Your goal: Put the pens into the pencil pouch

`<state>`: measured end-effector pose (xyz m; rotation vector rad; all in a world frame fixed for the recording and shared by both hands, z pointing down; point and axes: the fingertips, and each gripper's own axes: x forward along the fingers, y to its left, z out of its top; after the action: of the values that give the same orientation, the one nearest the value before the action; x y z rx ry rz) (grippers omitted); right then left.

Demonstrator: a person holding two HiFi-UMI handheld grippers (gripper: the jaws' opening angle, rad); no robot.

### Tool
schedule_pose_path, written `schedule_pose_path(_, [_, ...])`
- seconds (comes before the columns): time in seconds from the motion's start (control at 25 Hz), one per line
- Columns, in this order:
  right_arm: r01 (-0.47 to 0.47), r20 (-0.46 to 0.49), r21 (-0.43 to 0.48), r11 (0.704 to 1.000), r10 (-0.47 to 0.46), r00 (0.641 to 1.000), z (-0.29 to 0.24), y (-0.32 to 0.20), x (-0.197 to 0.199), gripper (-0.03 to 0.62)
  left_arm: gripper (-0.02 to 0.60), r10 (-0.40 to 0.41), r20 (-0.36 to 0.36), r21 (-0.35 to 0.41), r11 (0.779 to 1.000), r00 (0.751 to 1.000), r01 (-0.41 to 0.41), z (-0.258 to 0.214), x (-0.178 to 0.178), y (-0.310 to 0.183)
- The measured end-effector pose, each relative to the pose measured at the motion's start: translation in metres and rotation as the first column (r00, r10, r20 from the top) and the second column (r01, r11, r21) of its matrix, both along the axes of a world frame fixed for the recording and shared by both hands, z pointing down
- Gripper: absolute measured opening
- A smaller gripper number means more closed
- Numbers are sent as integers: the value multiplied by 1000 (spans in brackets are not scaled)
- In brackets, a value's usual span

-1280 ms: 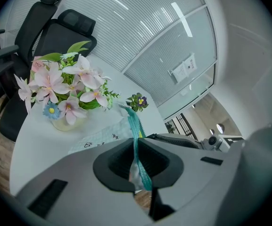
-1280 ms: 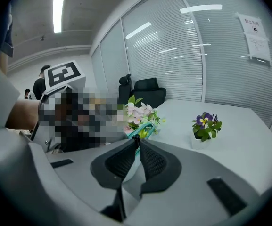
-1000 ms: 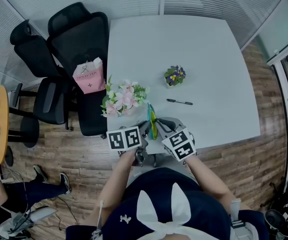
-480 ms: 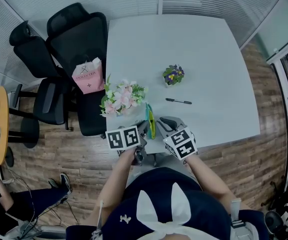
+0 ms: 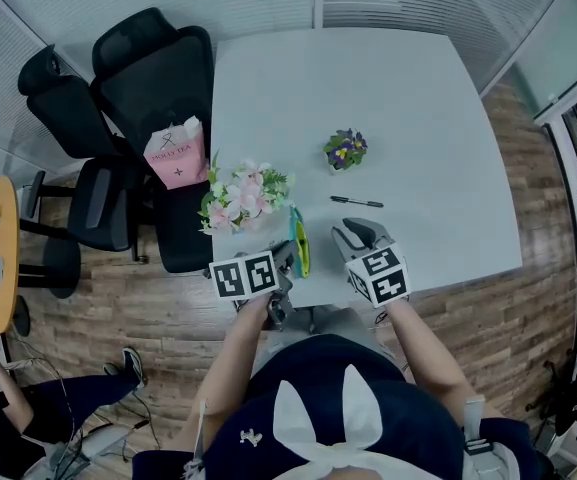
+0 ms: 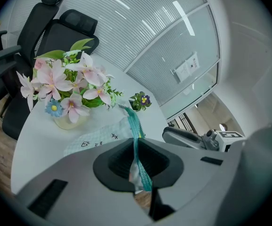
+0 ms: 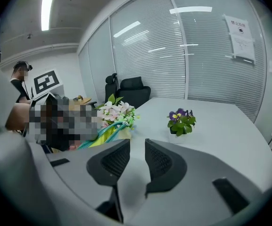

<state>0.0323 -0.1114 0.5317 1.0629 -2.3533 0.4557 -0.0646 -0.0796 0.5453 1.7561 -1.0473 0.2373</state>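
The pencil pouch (image 5: 298,242), pale green with a teal zipper, stands on edge near the table's front rim. My left gripper (image 5: 288,259) is shut on its near edge; in the left gripper view the zipper strip (image 6: 136,140) runs up between the jaws (image 6: 136,163). My right gripper (image 5: 352,231) hangs to the right of the pouch, apart from it. Its jaws have just been opening and nothing is between them (image 7: 137,157); the pouch (image 7: 103,132) shows off to their left. A black pen (image 5: 357,202) lies on the table beyond the right gripper.
A pink flower bouquet (image 5: 244,196) stands just behind the pouch on the white table (image 5: 418,98). A small pot of purple flowers (image 5: 347,150) sits mid-table. Black office chairs (image 5: 148,78) and a pink bag (image 5: 178,154) are left of the table.
My right gripper has let go of the pouch's edge, opened, and moved right away from it. The left gripper still holds the pouch in place.
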Motion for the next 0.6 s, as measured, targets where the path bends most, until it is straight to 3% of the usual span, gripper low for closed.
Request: schedule_pose_path(0.6, [-131, -96, -13, 991, 129, 987, 32, -32, 81, 106, 44, 5, 13, -10, 1000, 1000, -5, -2, 0, -5])
